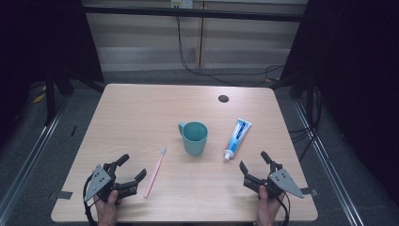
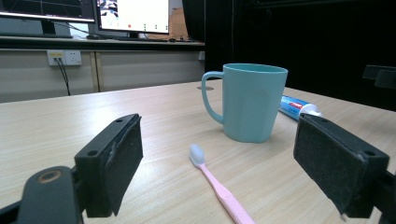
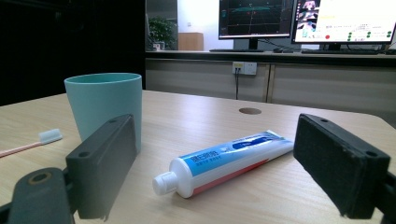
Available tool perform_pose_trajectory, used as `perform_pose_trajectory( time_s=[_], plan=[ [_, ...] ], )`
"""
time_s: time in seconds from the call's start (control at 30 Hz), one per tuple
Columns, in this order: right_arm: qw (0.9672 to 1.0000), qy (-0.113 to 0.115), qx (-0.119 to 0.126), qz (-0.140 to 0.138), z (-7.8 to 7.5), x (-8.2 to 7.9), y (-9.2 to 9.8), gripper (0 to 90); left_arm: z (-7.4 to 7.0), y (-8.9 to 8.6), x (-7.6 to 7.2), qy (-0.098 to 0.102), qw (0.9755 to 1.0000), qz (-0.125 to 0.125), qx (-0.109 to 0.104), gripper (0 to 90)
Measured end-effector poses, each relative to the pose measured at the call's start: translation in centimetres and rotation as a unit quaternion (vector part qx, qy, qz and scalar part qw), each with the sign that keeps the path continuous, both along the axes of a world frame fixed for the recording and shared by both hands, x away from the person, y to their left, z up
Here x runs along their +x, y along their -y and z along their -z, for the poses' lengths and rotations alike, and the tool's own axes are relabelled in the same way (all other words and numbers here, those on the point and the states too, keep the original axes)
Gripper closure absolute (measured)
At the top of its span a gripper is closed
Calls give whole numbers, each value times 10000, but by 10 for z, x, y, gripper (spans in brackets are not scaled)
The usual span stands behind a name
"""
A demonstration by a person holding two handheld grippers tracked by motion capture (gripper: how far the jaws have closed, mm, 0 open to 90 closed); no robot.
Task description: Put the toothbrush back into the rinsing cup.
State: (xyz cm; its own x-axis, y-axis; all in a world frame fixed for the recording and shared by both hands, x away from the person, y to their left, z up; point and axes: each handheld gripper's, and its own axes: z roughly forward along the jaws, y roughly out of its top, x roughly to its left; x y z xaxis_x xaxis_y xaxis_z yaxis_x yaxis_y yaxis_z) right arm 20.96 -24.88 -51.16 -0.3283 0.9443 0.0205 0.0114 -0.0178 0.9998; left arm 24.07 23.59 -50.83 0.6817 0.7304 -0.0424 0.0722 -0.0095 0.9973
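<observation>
The left gripper [image 1: 126, 173] rests low at the near left of the table [image 1: 141, 108], jaws spread wide with nothing between them. Just beside it, toward the middle, lies the pink toothbrush [image 1: 155, 172]. Its long axis runs away from the person, tilted slightly right, white bristle head at the far end. In the left gripper view the toothbrush [image 2: 219, 189] lies flat ahead of the open jaws, handle nearest, head pointing on toward the teal cup [image 2: 250, 100].

The right gripper [image 1: 254, 165] rests at the near right, jaws likewise wide and empty. Just ahead of it lies the toothpaste tube [image 1: 236, 138], apart from the jaws. Its long axis also runs away from the person, white cap at the near end, flat crimped end farther off and leaning right. In the right gripper view the toothpaste tube [image 3: 224, 161] lies between the spread jaws' lines of sight, cap nearest.

Farther on, between toothbrush and tube, the cup [image 1: 194, 137] stands upright, handle toward the left gripper's side.
</observation>
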Motion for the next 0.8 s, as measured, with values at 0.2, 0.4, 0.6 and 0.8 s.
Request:
perform_pose_trajectory(
  time_s=[0.2, 0.4, 0.6, 0.8],
  plan=[
    [10000, -5, -6, -9, 0, 0, 0, 127, -1, -1, 4, -225, 9996, -99, -122, 157],
    [10000, -5, -5, -15, 0, 0, 0, 128, -2, -3, 10, -577, 9978, -269, -183, 160],
    [10000, -8, -7, -5, 0, 0, 0, 128, -12, -6, 10, -861, 9957, -274, -195, 177],
    [10000, 6, -5, 7, 0, 0, 0, 127, -28, -7, 12, -1083, 9939, -202, 72, 197]
  ],
)
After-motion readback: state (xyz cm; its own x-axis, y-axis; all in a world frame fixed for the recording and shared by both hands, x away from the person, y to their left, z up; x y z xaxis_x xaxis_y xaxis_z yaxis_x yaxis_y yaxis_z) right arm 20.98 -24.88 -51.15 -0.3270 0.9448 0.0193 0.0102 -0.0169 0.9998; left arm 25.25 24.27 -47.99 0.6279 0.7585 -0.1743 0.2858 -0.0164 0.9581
